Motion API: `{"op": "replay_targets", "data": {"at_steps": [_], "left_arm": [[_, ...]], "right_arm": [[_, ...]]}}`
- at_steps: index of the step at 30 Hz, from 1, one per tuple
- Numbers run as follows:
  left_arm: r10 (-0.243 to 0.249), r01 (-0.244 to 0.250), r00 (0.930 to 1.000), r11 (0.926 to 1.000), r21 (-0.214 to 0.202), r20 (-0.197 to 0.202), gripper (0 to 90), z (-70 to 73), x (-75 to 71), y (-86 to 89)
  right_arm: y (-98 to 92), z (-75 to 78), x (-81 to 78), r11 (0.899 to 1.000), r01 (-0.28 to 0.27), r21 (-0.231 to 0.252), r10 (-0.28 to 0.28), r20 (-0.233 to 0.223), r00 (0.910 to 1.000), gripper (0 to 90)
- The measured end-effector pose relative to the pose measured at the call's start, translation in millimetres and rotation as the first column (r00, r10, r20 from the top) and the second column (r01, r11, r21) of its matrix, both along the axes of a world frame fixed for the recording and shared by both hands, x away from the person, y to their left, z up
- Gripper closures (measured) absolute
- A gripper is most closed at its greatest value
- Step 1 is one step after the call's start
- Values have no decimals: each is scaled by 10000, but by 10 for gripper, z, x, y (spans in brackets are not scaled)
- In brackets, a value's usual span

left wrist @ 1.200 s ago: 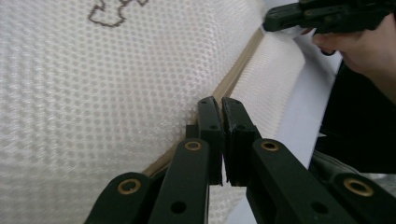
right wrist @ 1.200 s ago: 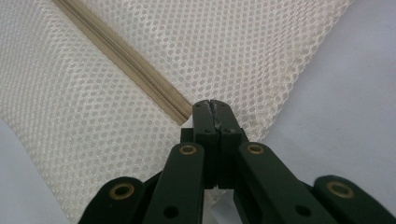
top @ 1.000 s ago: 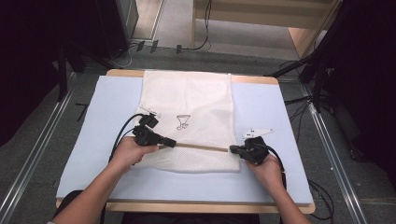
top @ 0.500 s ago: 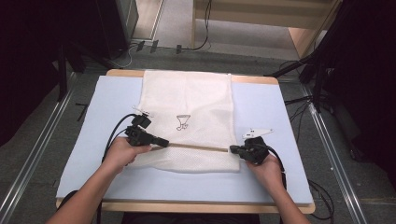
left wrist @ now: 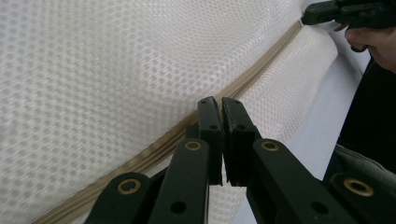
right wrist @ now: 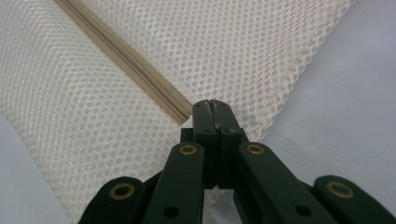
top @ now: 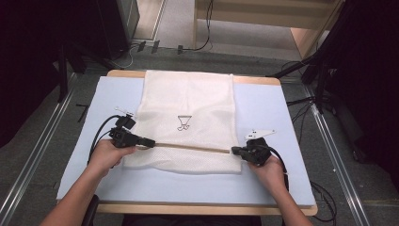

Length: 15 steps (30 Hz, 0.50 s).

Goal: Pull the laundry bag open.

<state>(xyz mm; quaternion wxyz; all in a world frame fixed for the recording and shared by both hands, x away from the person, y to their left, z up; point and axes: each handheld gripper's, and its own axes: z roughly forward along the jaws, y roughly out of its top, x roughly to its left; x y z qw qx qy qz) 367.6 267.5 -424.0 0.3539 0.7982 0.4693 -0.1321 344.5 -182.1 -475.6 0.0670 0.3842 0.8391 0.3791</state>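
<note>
The left claw [top: 149, 141] is closed at the near-left end of the zip, its jaws all but touching in the left claw view [left wrist: 221, 105]; it seems to pinch the slider or the zip tape, though the pull itself is hidden behind the jaws, so I cannot tell just what it grips. The right claw [top: 234, 150] is fully closed on the zip's other end, where the right claw view [right wrist: 211, 106] shows the tape running straight into its tips.

Between the two claws lies the bag [top: 188, 117], a white mesh laundry bag spread flat on the table [top: 273, 103] and reaching away from both claws to the far edge. It looks light, soft and floppy, so it will likely bunch or slide on the smooth blue surface unless one end is pinned. The zip [top: 193, 147] is the stiffest line in it and the best place to hold: slider with one claw, tape end with the other, kept taut.

Count: one table, one bag, two claws, one zip, one small printed logo [top: 184, 122] beyond the zip.
</note>
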Motion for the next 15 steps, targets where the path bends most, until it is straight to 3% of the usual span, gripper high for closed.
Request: {"op": "replay_targets", "data": {"at_steps": [4,8,15], "left_arm": [[335,-342,9993,9987,-387,-180,887,-2,-19,122],[525,-534,9984,9973,-510,-192,887,12,-47,215],[525,-531,9985,9975,-460,-156,887,11,-64,228]], "right_arm": [[-4,-1,10,10000,-52,36,53,-32,10000,900],[-2,1,9,10000,-27,36,27,-49,10000,900],[-11,-1,22,9999,-126,73,127,-74,9999,900]]}}
